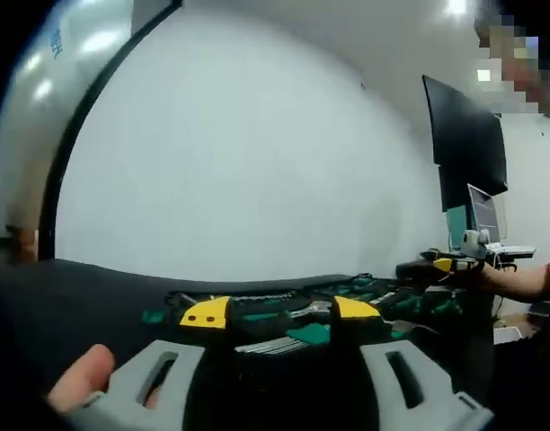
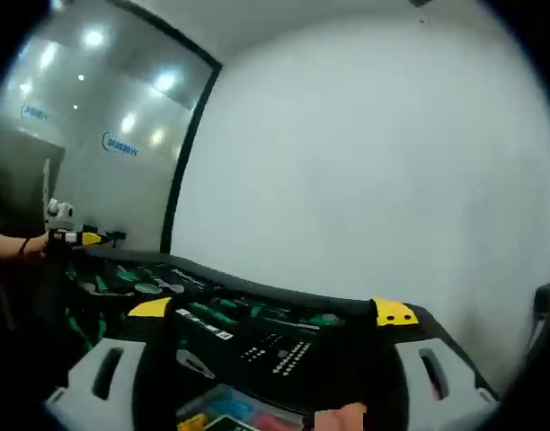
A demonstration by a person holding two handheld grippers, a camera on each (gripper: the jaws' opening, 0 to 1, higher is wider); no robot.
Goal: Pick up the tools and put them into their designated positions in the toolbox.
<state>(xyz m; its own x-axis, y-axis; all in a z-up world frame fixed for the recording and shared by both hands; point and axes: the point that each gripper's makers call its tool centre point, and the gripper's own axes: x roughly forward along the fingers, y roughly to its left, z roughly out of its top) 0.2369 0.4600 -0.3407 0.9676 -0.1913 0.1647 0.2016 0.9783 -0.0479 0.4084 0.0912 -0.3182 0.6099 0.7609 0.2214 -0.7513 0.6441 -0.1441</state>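
Left gripper [image 1: 279, 314], grey plastic with yellow tips, jaws apart, empty. Right gripper [image 2: 273, 312] likewise spread, empty. Both hover over black foam-lined toolbox [image 2: 257, 346] with green-handled tools [image 1: 306, 334].

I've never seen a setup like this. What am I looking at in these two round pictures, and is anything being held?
A person holds a hand tool with two jaws in each hand, and a fisheye camera rides on each. The left gripper view looks along the left gripper, whose yellow-tipped jaws stand apart with nothing between them. The right gripper view looks along the right gripper, also open and empty. Each view catches the other gripper far off at its edge. Below both lies an open black toolbox on a dark table, with green-handled tools in its slots. Behind is a white wall, and a dark monitor stands to one side.
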